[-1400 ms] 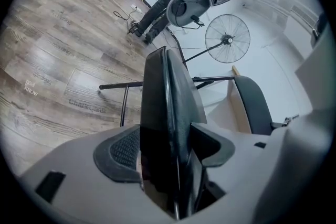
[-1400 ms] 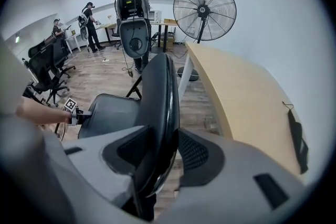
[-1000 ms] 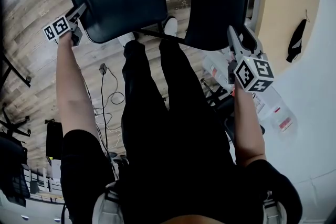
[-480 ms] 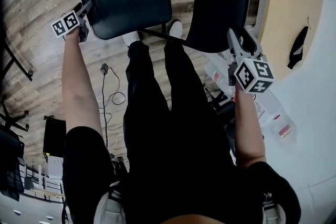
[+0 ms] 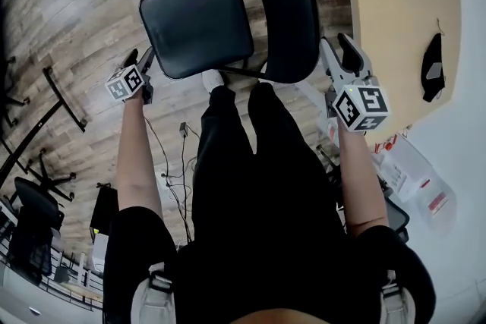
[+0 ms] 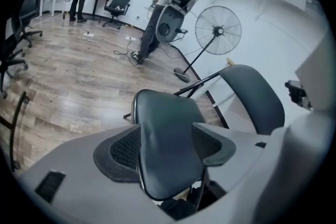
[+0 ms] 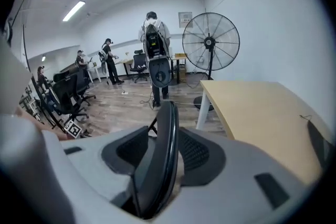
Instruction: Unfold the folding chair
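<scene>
Gripping the chair (image 5: 228, 19) by seat and back, at 12 o'clock over the wood floor (image 5: 76, 26).
Head view: left gripper (image 5: 144, 61) at 8 o'clock of the seat (image 5: 197, 23), right gripper (image 5: 338, 49) at 4 o'clock of the back (image 5: 285, 11). Left gripper view: fingers (image 6: 118, 152) clenched on the seat's edge. Right gripper view: fingers (image 7: 197, 157) clenched on the back's rim, bench (image 7: 252, 107) at 3 o'clock.

head view steeply down from overhead; both gripper views close, sharing chair (image 5: 197, 23)
</scene>
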Tool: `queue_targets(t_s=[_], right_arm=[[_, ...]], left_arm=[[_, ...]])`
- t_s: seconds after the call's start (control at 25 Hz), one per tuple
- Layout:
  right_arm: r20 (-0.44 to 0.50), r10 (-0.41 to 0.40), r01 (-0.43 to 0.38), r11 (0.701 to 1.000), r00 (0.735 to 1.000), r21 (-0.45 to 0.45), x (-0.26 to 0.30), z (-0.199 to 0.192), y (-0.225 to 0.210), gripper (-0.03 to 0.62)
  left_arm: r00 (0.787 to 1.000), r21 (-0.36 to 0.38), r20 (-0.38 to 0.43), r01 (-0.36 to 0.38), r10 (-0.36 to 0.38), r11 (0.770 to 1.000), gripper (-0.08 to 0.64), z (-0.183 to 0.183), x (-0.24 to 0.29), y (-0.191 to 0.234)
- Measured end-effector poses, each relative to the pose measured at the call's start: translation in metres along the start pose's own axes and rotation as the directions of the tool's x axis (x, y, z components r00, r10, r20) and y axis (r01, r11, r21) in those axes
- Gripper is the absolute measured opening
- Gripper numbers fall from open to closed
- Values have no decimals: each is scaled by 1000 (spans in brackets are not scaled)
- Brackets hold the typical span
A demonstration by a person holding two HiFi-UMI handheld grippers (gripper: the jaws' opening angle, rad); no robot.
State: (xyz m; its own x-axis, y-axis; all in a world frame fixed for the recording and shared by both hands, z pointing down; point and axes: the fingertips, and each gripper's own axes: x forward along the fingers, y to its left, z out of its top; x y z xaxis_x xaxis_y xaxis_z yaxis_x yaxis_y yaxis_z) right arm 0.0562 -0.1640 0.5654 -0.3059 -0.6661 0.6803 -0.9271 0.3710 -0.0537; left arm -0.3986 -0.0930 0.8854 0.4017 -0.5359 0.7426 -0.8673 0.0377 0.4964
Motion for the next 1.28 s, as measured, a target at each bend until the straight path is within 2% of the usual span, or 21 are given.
queue_targets(t_s=[0.12, 0.28, 0.44, 0.52, 0.6, 0.72, 0.84, 0.92, 1.08, 1.28], right_arm=[[75, 76, -75, 997, 994, -11, -17, 24, 11, 176], [141, 205, -199, 978, 969, -55, -47, 47, 29, 176], [183, 325, -315, 946, 928, -83, -78, 59, 43, 176], [209, 382, -366, 924, 900, -109, -94, 69, 54, 175], [231, 443, -419, 896, 866, -148, -113, 79, 70, 175], [258, 540, -491, 839, 801, -234, -146, 96, 92, 170], [301, 611, -532, 789, 732, -306, -183, 113, 104, 163], [331, 639, -539, 766, 694, -349, -208, 127, 111, 163], [385, 670, -534, 740, 634, -408, -250, 153, 118, 160], [423, 698, -531, 715, 578, -454, -291, 172, 116, 160]], left_arm=[[998, 76, 57, 34, -38, 997, 296, 30, -43, -55], [983, 132, 161, 69, -90, 989, 296, 64, -103, -143], [946, 176, 289, 98, -147, 979, 295, 99, -165, -239], [924, 224, 341, 101, -175, 969, 290, 114, -196, -283], [908, 319, 372, 72, -194, 945, 278, 123, -228, -325], [884, 459, 406, 21, -231, 888, 258, 132, -271, -392], [851, 543, 442, -2, -284, 840, 232, 137, -304, -454], [828, 586, 465, -23, -313, 810, 225, 141, -325, -486], [784, 620, 494, -15, -376, 784, 215, 142, -360, -538], [752, 664, 507, -28, -422, 747, 209, 136, -383, -589]])
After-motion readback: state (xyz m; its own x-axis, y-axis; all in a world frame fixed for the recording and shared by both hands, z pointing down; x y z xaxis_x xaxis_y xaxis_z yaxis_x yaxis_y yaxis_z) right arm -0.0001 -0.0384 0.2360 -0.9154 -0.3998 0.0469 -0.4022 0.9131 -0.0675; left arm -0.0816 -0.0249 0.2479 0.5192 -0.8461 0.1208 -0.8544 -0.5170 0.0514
